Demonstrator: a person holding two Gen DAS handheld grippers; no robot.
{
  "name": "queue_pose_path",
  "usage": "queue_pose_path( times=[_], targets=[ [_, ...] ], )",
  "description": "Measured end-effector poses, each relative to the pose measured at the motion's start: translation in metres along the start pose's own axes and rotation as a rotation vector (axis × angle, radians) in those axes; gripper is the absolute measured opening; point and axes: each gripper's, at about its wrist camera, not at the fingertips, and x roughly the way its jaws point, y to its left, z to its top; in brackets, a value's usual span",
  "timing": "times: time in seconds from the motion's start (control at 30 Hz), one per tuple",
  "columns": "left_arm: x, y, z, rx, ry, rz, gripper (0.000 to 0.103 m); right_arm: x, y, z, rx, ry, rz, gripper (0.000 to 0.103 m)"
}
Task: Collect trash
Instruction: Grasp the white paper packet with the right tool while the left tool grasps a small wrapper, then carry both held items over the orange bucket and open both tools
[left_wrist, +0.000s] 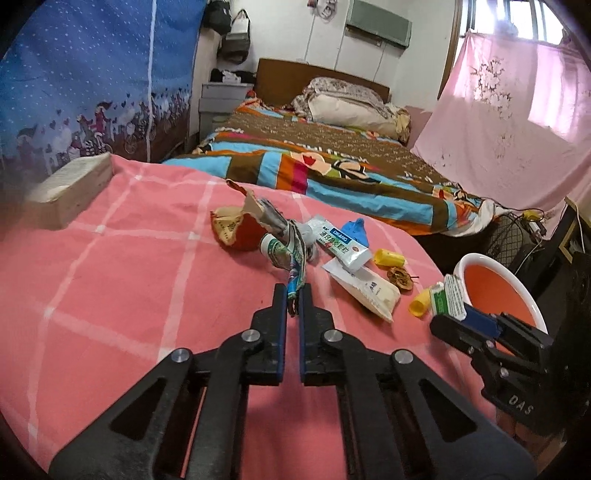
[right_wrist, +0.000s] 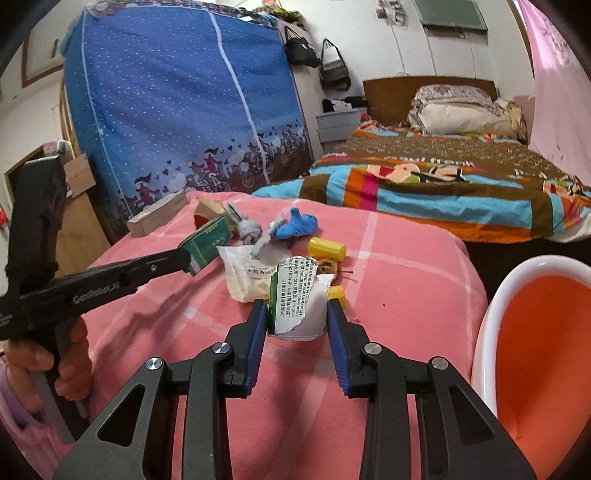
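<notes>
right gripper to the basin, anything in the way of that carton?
Nothing visible. The right gripper holds the torn carton above the pink cloth, and the basin sits just right of it with an open gap between. The remaining trash lies behind and left.

Cut off by the frame edge right of the right gripper (right_wrist: 297, 314): basin (right_wrist: 491, 314); wrapper print ahead illegible.

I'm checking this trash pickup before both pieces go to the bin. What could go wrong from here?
1. The left gripper pinches only the thin tail of the crumpled green wrapper; it may tear or slip.
2. The right gripper squeezes a torn carton that could crumple and drop short of the orange bin.
3. The small yellow cap beside its fingers could get knocked off the edge.
</notes>
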Motion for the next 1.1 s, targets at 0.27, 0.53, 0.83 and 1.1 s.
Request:
queue_pose_path(
  times=[0.27, 0.53, 0.83, 1.1],
  targets=[
    [-0.029, -0.012, -0.015, 0.054, -0.110, 0.009, 0.008, -0.016, 0.008, 0.000, -0.040, -0.093, 0.002, 0.031],
    [-0.058, -0.033, -0.016, 0.129, -0.274, 0.020, 0.008, -0.049, 0.003, 0.003, -0.042, -0.285, 0.032, 0.031],
    [-0.082, -0.068, -0.011, 0.214, -0.423, 0.002, 0.008, -0.084, -0.002, 0.007, -0.077, -0.461, -0.071, 0.031],
    [-0.094, -0.108, -0.014, 0.314, -0.522, -0.052, 0.009, -0.115, -0.015, 0.003, -0.069, -0.577, -0.171, 0.031]
  ],
)
